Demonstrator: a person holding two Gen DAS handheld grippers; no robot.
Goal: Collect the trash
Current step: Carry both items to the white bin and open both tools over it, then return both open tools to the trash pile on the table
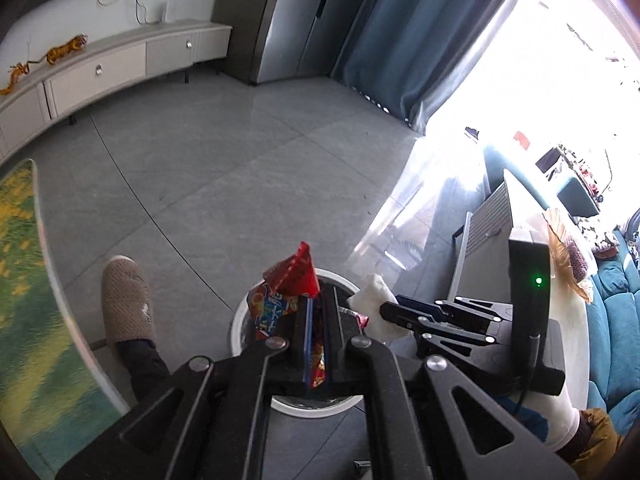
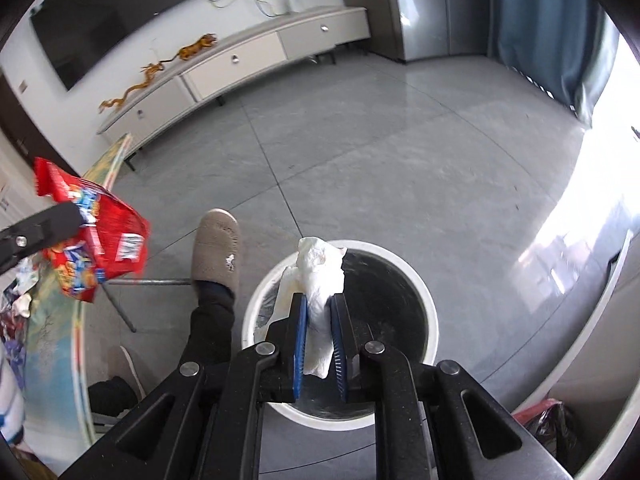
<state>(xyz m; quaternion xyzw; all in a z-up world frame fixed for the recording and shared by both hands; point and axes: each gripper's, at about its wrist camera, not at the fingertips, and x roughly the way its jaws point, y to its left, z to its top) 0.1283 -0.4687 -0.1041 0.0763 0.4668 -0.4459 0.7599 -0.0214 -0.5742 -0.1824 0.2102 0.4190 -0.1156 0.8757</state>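
While poised over the round white bin (image 2: 424, 292) on the grey floor (image 2: 400, 152): red snack wrapper (image 1: 298, 276) clamped in left claw (image 1: 316, 316), crumpled white tissue (image 2: 320, 276) clamped in right claw (image 2: 320, 316). Beside the bin, a tan slipper (image 2: 218, 248); patterned worktop (image 1: 24, 280) at left.

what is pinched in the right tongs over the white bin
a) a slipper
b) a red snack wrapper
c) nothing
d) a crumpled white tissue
d: in the right wrist view the right tongs clamp a crumpled white tissue between their blue pads above the white bin, while the red snack wrapper is in the left tongs.
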